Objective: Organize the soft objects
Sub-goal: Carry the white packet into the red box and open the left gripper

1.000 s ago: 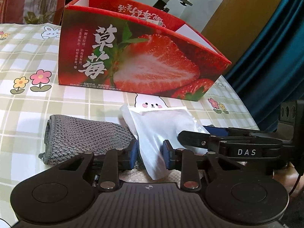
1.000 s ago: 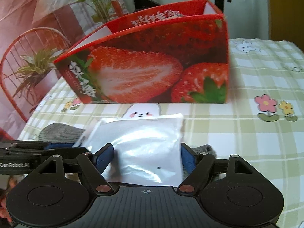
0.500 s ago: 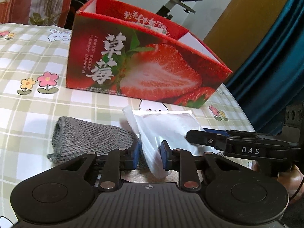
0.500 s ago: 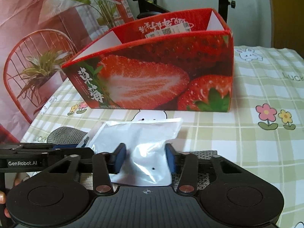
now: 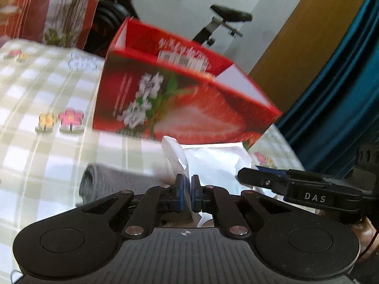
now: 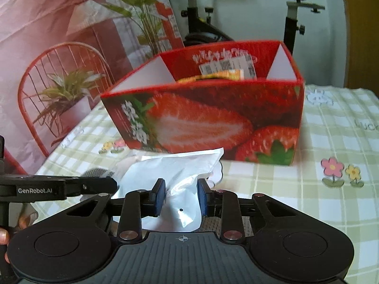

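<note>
**Listener:** So, what are the two grippers doing right now?

**Operator:** Well, my left gripper (image 5: 188, 195) is clenched on the left edge of a white plastic pouch (image 5: 213, 163); its blue pads (image 5: 179, 195) pinch a thin fold of the film with almost no gap. My right gripper (image 6: 181, 197) has the pouch's right end between its pads (image 6: 160, 197). Its jaws are closing, and the film bulges where both pads press into it.

**Listener:** Where does the pouch sit?

**Operator:** In the left wrist view it stretches from the pads toward one o'clock, just in front of a red strawberry-printed box (image 5: 184, 99). The pouch looks lifted and crumpled rather than lying flat, though blur makes that hard to judge.

**Listener:** What else is nearby?

**Operator:** A rolled grey knitted cloth (image 5: 118, 179) lies on the checked tablecloth (image 5: 35, 142) at about ten o'clock from my left pads. The box stands open at twelve o'clock, and the right wrist view shows something orange and yellow inside it (image 6: 213, 77). Behind the table I see an exercise bike (image 6: 291, 7). A person's fingertips (image 6: 3, 235) show at the left edge, at nine o'clock.
</note>
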The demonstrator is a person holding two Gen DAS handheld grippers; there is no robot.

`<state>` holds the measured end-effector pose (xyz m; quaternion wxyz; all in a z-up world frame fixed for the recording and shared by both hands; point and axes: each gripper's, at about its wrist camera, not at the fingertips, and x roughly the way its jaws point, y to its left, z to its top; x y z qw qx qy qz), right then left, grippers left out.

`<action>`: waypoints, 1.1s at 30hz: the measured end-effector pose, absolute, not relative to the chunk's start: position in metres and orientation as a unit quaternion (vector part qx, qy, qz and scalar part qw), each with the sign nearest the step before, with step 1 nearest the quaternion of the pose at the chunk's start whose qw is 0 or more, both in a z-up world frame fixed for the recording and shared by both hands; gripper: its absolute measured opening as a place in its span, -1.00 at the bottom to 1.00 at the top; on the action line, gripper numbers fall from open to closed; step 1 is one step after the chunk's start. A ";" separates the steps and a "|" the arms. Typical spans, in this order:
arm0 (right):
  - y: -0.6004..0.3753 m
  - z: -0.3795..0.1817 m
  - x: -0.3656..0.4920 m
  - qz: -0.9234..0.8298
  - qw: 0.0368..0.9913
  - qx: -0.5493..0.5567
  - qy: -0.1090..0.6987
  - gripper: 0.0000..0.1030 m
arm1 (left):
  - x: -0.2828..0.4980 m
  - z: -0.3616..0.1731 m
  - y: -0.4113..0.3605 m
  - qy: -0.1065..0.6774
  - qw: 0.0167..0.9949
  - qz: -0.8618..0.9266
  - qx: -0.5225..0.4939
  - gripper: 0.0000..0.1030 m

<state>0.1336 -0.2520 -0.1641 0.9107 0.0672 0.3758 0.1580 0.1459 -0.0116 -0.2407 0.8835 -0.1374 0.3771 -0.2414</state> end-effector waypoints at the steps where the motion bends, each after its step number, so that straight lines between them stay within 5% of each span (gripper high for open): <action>1: -0.253 -0.159 0.134 0.160 0.913 0.069 0.369 -0.48 | 0.146 -0.235 -0.011 0.369 0.887 -0.244 -0.136 -0.87; 17: -0.255 -0.083 0.203 0.172 0.941 0.035 0.289 -0.48 | 0.203 -0.152 -0.030 0.276 0.922 -0.255 -0.088 -0.87; 33: -0.252 -0.146 0.302 0.143 0.922 0.013 0.361 -0.48 | 0.293 -0.196 -0.048 0.360 0.905 -0.220 -0.057 -0.87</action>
